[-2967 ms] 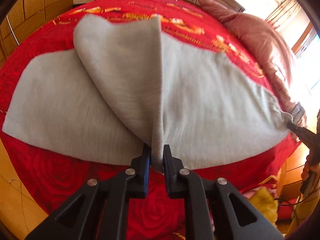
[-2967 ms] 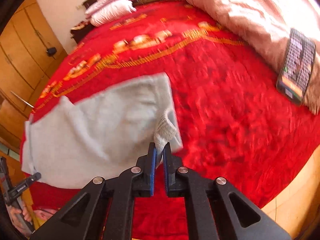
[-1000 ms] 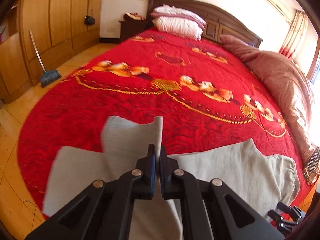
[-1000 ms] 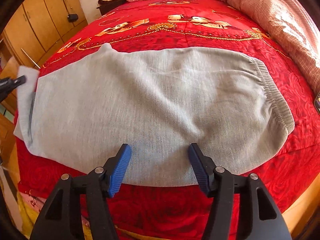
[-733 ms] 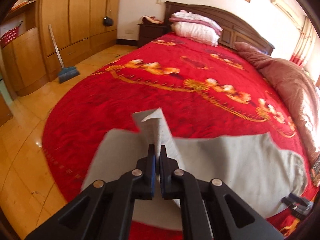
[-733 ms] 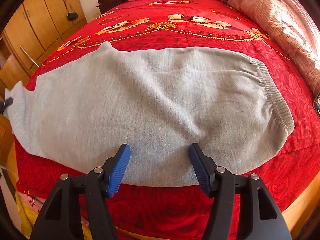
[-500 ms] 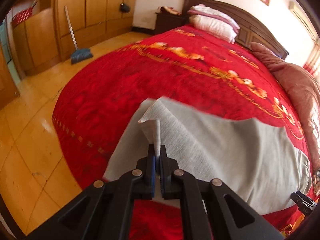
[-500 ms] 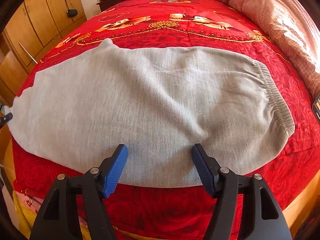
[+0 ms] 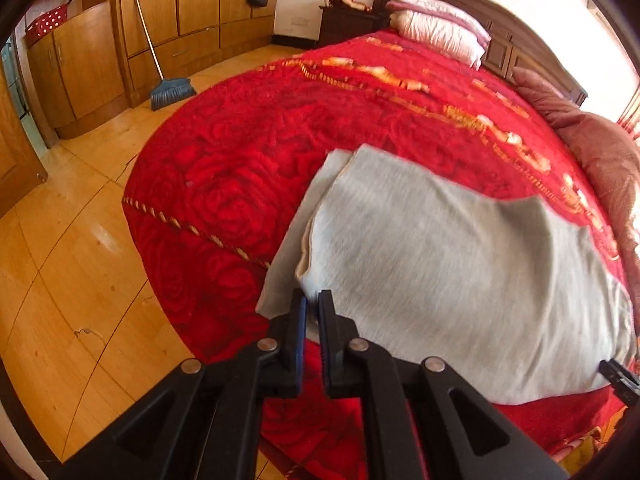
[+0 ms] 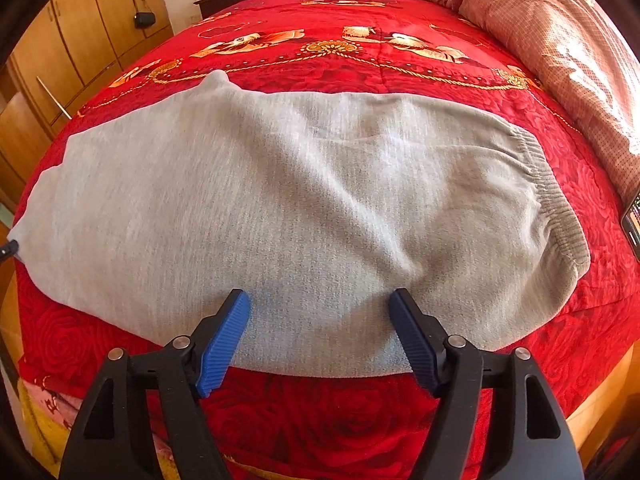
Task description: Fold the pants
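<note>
Pants (image 10: 304,200) lie doubled lengthwise, apparently smooth, on bedspread (image 10: 400,68).

Left hand-held gripper (image 9: 313,310) has drawn the pants (image 9: 460,280) leg flat over the other

two close views, shared pants (image 9: 460,264)
</note>
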A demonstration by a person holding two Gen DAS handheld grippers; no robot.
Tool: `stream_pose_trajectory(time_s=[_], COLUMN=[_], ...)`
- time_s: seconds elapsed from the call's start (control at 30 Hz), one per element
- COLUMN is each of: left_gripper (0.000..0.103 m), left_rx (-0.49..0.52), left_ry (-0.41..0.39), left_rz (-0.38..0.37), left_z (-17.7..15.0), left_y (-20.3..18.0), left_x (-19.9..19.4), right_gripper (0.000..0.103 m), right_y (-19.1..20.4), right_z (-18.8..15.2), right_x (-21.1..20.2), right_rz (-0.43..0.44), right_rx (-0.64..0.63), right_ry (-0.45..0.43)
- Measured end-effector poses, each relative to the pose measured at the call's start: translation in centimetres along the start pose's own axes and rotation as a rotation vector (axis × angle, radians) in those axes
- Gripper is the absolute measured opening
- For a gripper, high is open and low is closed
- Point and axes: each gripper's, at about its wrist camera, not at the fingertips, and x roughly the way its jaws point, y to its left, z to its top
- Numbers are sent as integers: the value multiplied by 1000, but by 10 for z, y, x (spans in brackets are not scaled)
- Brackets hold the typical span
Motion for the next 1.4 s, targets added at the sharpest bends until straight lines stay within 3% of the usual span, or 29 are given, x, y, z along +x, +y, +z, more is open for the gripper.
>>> stream_pose_trajectory(time_s=[0.13, 0.4, 0.63, 0.8, 1.03, 1.07, 1.13, 1.17, 1.2, 1.27, 1.4], left_gripper=[14, 18, 19, 32, 32, 31, 20, 8, 5, 0, 0], left_rx=[9, 64, 64, 98, 133, 137, 146, 147, 146, 137, 77], left_ry=[-37, -44, 10, 26, 30, 28, 18, 15, 6, -18, -54], left_rz=[-23, -126, -97, -63, -77, -75, -68, -57, -53, -44, 24], left_z=[16, 57, 71, 68, 63, 63, 61, 60, 59, 57, 48], left_y=[1, -13, -18, -17, -18, -19, -22, -23, -23, -22, -8], left_x=[-11, 6, 37, 47, 50, 50, 50, 49, 47, 37, 18], right_gripper=[81, 84, 84, 86, 88, 88, 88, 88, 88, 88, 88], right_y=[4, 6, 6, 8, 10, 10, 10, 10, 10, 10, 10], right_z=[-2, -4, -5, -5, -5, -5, -5, -5, -5, -6, -6], right_x=[1, 1, 1, 2, 4, 4, 4, 4, 4, 4, 4], right_rz=[-6, -9, -12, -19, -29, -29, -29, -29, -29, -28, -30], right_rx=[-11, -26, -32, -35, -40, -39, -39, -40, -40, -39, -41], right_ry=[-12, -25, -32, -32, -30, -31, -30, -30, -30, -31, -34])
